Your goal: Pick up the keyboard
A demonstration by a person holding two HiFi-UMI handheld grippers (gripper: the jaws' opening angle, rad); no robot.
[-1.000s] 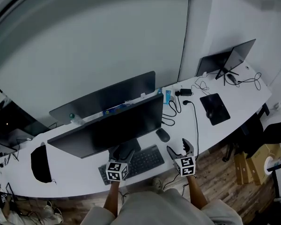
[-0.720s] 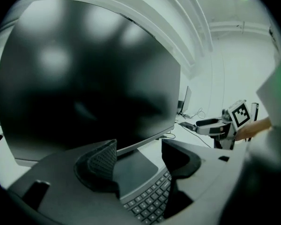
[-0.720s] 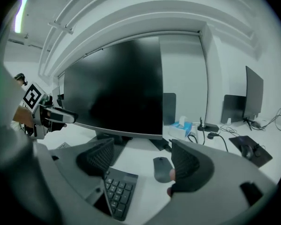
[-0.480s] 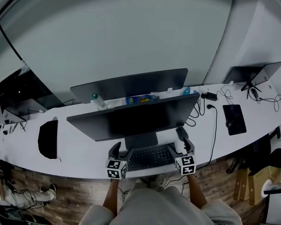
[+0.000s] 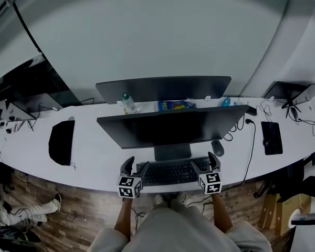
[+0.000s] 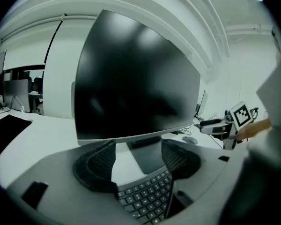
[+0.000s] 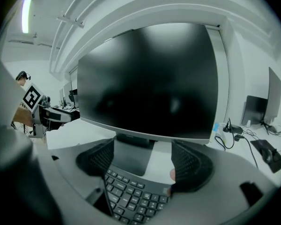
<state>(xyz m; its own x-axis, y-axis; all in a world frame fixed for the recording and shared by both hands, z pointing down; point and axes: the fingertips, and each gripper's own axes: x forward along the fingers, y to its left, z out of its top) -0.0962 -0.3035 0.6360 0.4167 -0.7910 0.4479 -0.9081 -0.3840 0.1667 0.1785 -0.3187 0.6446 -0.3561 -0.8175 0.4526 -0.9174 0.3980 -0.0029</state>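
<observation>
The dark keyboard point(image 5: 170, 172) lies flat on the white desk point(image 5: 94, 164), in front of the monitor's stand. My left gripper point(image 5: 135, 167) is open at the keyboard's left end, and that end shows low between its jaws as the keyboard point(image 6: 145, 197) in the left gripper view. My right gripper point(image 5: 206, 163) is open at the right end, over the keyboard point(image 7: 133, 193) in the right gripper view. I cannot tell whether either gripper touches it. The left gripper point(image 6: 136, 153) and the right gripper point(image 7: 143, 161) both face the screen.
A large dark monitor point(image 5: 173, 127) overhangs the keyboard's far edge, with a second monitor point(image 5: 163, 90) behind it. A mouse point(image 5: 217, 147) lies to the right. Black pads lie far left point(image 5: 62, 142) and far right point(image 5: 272, 138). Cables point(image 5: 249, 140) trail at the right, and a bottle point(image 5: 127, 103) stands at the back.
The head view has swung round to face the desk squarely. The right gripper has come in from beside the mouse to the keyboard's right end. The left gripper stays at the left end.
</observation>
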